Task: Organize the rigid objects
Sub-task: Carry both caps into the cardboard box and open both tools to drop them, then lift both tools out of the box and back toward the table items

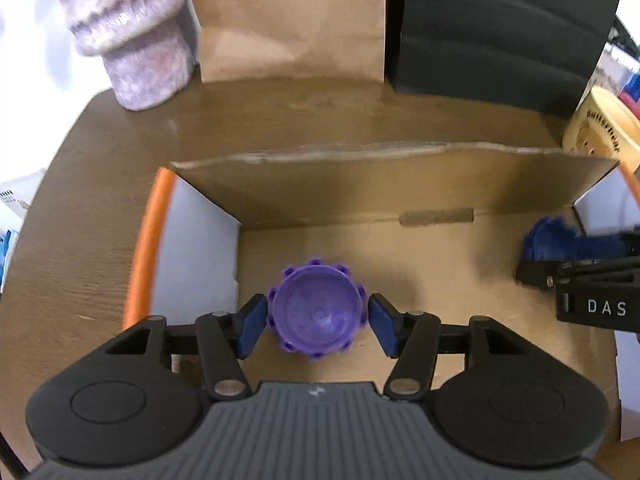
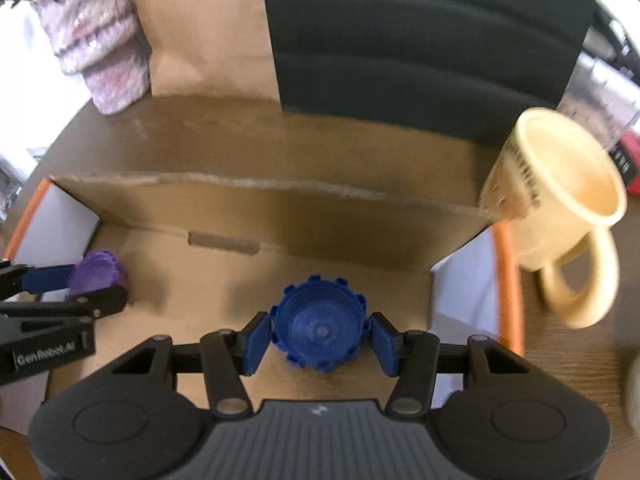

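Here, purple cap (image 1: 318, 309): between left gripper (image 1: 318, 326) fingers, a slim gap each side (not gripped), over cardboard box (image 1: 360, 184) floor.
Blue cap (image 2: 319, 332): between right gripper (image 2: 319, 338) fingers, pads touching.
Worktop (image 1: 100, 216): cream mug (image 2: 560, 208) beside box.

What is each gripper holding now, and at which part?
The right gripper holds a blue cap by its ribbed sides. The left gripper's fingers flank a purple cap, but small gaps show, so no firm hold.
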A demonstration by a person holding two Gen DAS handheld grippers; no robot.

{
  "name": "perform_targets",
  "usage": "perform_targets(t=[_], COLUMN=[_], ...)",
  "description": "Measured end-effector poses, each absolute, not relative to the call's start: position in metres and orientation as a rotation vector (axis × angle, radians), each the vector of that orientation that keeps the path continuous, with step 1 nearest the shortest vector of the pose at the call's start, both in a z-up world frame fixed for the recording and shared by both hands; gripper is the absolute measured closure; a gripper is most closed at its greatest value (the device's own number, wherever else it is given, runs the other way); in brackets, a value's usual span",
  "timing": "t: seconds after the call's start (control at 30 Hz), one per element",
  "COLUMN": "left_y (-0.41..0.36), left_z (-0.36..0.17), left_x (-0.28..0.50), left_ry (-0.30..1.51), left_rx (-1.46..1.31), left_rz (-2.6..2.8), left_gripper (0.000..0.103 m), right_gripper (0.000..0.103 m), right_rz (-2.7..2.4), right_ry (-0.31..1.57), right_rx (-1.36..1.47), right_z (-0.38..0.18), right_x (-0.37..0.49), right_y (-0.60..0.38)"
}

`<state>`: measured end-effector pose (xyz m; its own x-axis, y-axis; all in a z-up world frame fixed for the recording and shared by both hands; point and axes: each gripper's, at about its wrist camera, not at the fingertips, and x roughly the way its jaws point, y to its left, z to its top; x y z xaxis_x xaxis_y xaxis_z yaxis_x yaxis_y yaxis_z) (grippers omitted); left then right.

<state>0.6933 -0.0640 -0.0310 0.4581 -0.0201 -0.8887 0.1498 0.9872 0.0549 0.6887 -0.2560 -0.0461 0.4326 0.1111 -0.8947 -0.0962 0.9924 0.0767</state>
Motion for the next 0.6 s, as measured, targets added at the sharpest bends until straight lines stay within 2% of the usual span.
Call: perform_targets(t=[0.03, 0.13, 0.4, 0.6], left_y=[-0.064, -0.069, -0.070, -0.050], left_z=[-0.032, -0.033, -0.012, 0.046], left_x=[0.694, 0.696, 0.681, 0.644], left_ry=[1.084, 1.101, 1.064, 0.962], left_rx=[0.117, 0.116, 0.120, 0.057], left_rz=[-0.105, -0.120, -0.097, -0.093], left_gripper=[0.038, 0.030, 0.019, 0.013], right_gripper=[0.047, 0.040, 0.027, 0.020], right_rz=[0.121, 0.137, 0.141, 0.159], right_ry=[1.116, 1.116, 1.075, 0.978], right_rx=[0.005, 0.021, 0.014, 0.018], right_z=[-0.046, -0.045, -0.021, 0.035], right_x=[0.689, 0.690, 0.673, 0.634], right_y=[-0.254, -0.254, -0.252, -0.258])
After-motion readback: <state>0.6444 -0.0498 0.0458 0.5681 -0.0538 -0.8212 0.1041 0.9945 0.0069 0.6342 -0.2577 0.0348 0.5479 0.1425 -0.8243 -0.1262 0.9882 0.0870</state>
